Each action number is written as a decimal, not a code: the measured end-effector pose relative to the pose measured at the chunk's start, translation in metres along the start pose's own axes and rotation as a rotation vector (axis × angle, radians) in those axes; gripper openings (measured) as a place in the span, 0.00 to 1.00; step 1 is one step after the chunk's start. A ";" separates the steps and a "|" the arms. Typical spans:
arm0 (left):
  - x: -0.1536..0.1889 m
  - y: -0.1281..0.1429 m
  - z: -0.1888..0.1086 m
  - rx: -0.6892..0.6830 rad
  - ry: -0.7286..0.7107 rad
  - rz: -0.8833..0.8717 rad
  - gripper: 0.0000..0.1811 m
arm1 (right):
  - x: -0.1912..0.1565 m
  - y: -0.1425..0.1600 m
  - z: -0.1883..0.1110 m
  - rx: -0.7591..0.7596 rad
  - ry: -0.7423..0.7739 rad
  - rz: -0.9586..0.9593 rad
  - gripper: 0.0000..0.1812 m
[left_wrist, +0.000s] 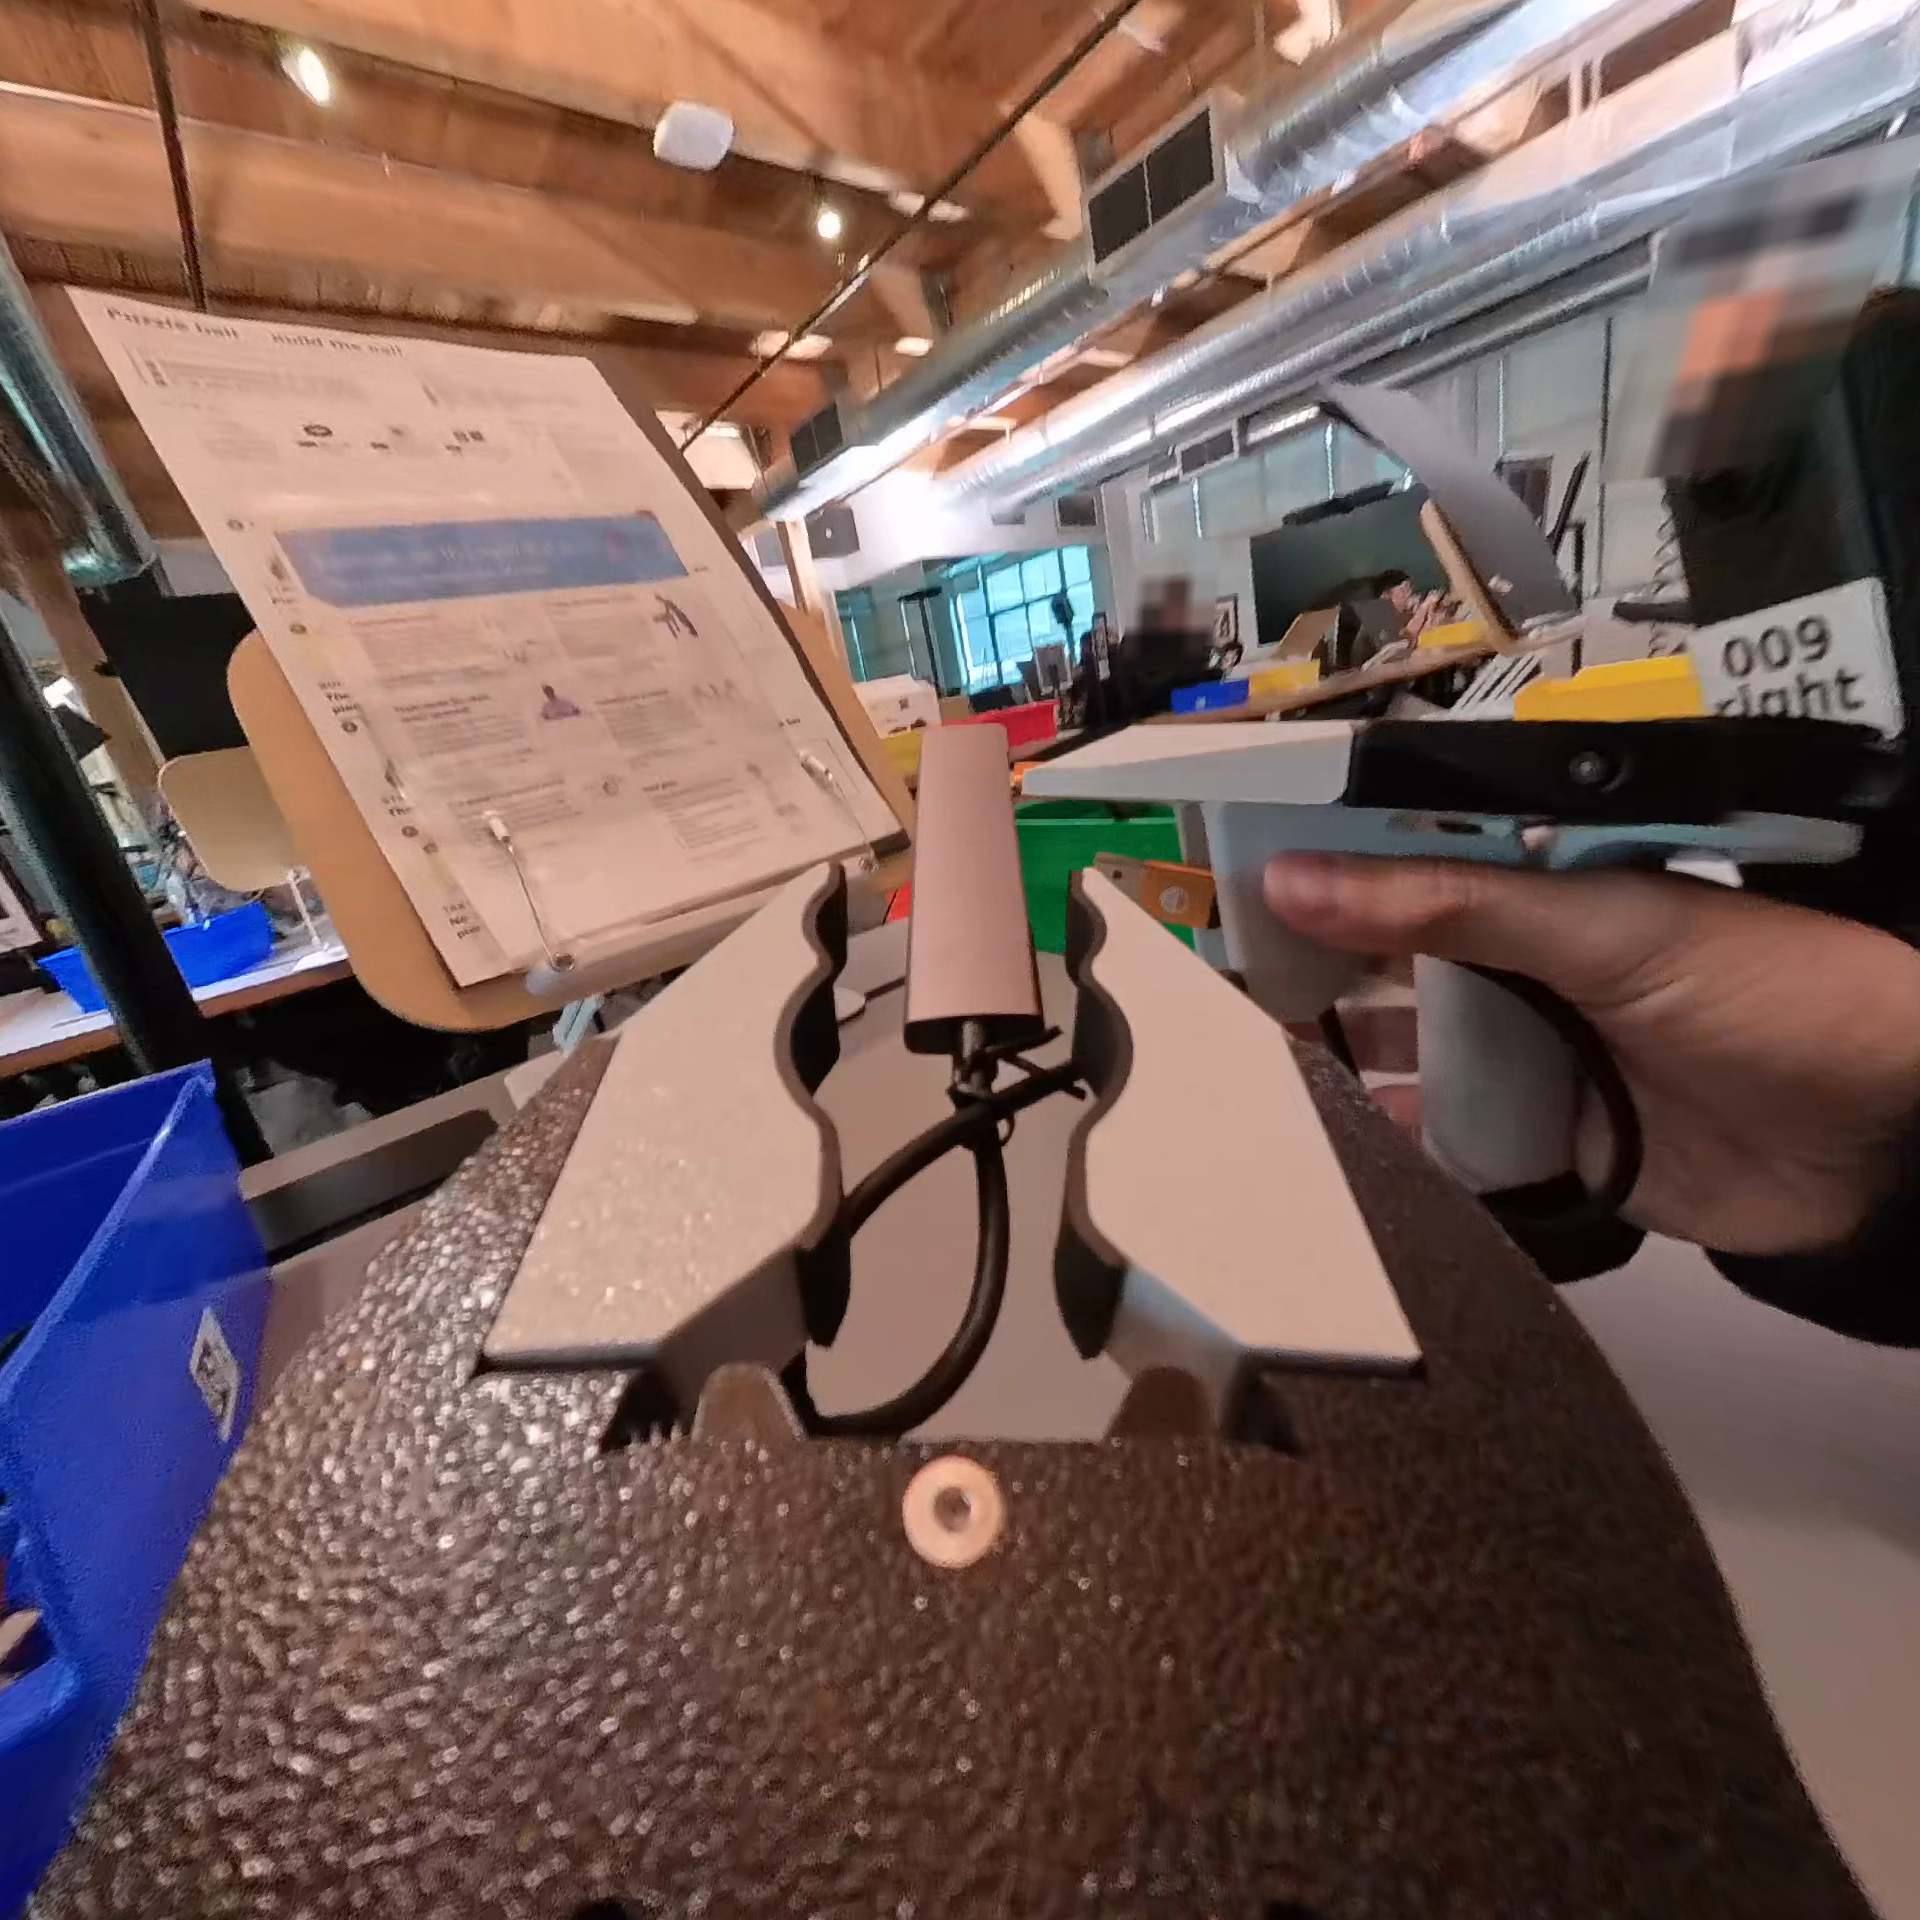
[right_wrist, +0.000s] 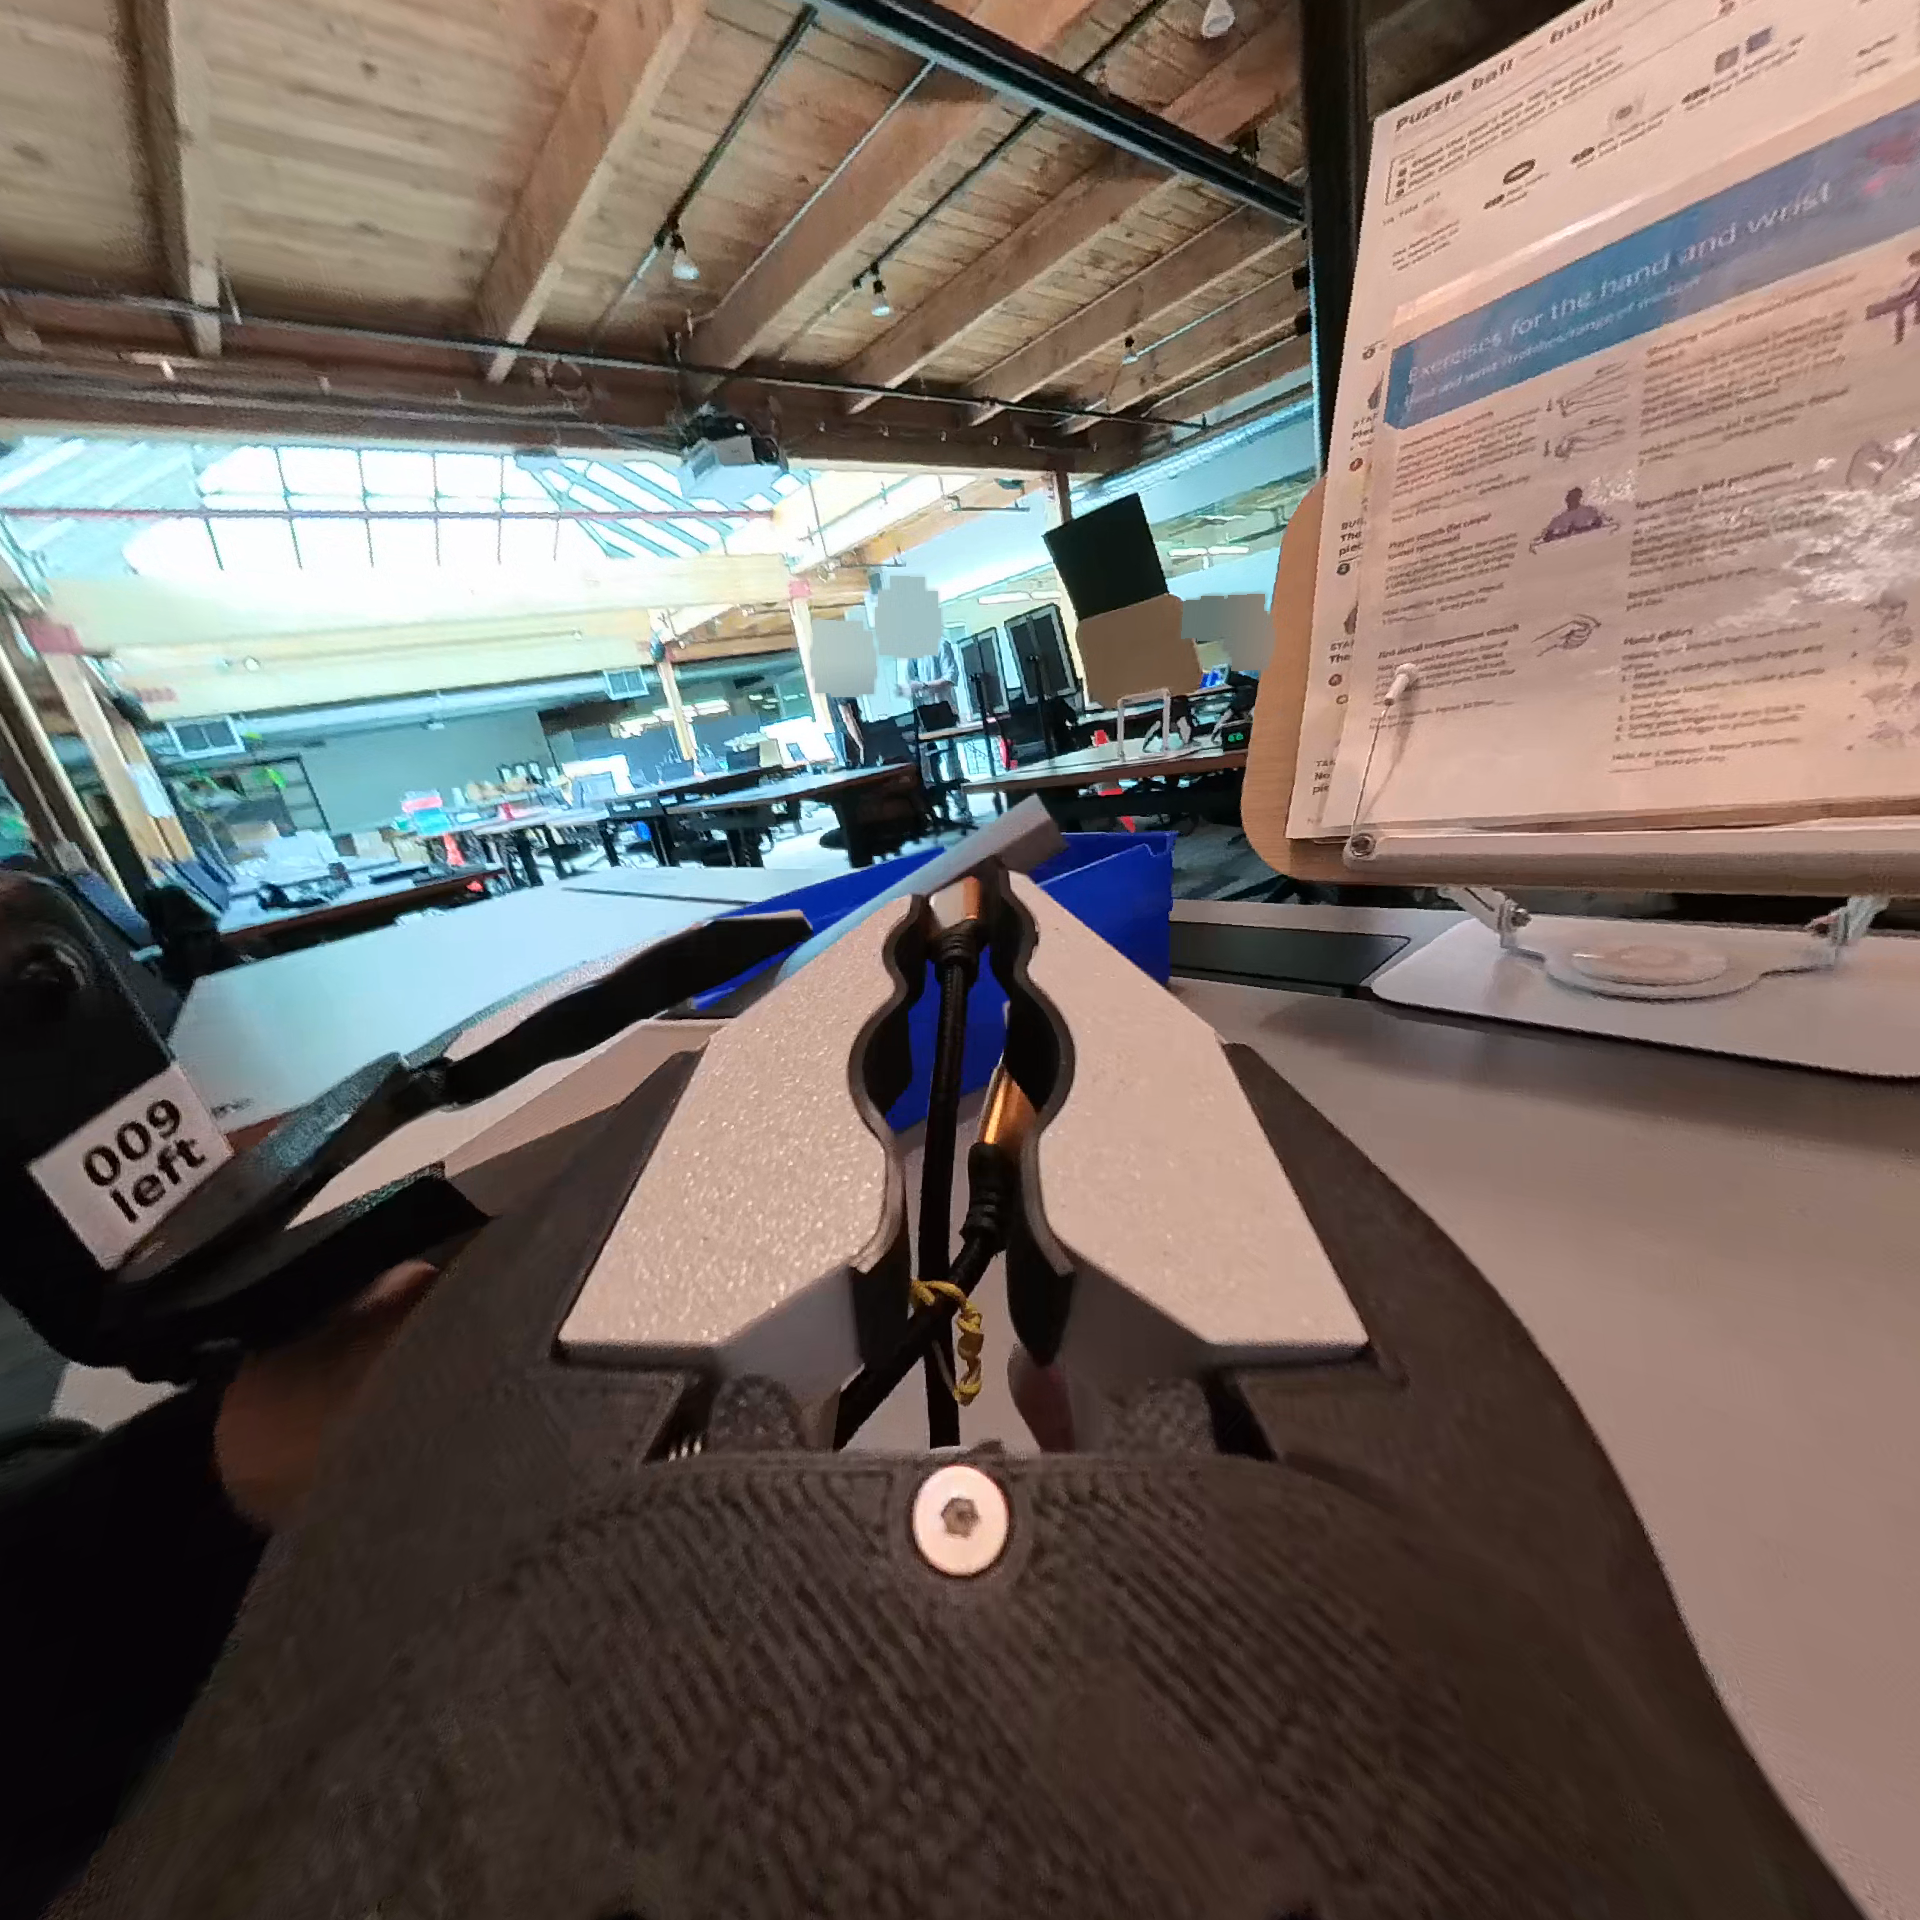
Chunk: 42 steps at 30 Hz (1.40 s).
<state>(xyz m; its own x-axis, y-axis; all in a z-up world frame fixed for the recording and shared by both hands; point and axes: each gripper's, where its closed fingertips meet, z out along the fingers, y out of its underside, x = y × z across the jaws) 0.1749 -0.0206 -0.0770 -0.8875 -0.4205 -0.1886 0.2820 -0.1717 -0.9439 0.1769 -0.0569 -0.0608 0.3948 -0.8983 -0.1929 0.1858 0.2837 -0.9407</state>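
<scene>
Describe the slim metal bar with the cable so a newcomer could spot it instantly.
Find the wooden document stand. Just right of its base, between the left gripper fingers, the slim metal bar points upward. Unlike the coloured bins behind, it trails a black cable from its lower end.

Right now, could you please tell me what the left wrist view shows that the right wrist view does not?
Only the left wrist view shows a hand wrapped around a grey handle, and a green bin. Only the right wrist view shows a yellow twist tie on the black cable and the cable's metal plug. Both show the grey USB hub, the blue bin and the wooden document stand.
</scene>
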 end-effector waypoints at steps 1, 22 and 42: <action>0.000 -0.003 -0.001 0.020 0.005 -0.013 0.23 | -0.001 0.000 0.000 0.001 -0.005 0.016 0.05; 0.002 0.013 -0.003 -0.103 0.053 -0.060 0.13 | -0.002 0.006 0.000 -0.019 -0.031 0.033 0.05; -0.006 0.024 -0.005 -0.228 -0.008 -0.115 0.13 | 0.005 0.023 -0.001 -0.176 0.034 -0.230 0.06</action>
<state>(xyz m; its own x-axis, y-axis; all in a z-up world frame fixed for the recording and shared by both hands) 0.1854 -0.0179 -0.0995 -0.9058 -0.4170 -0.0753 0.0889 -0.0134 -0.9959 0.1822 -0.0550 -0.0840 0.3300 -0.9437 0.0244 0.1063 0.0114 -0.9943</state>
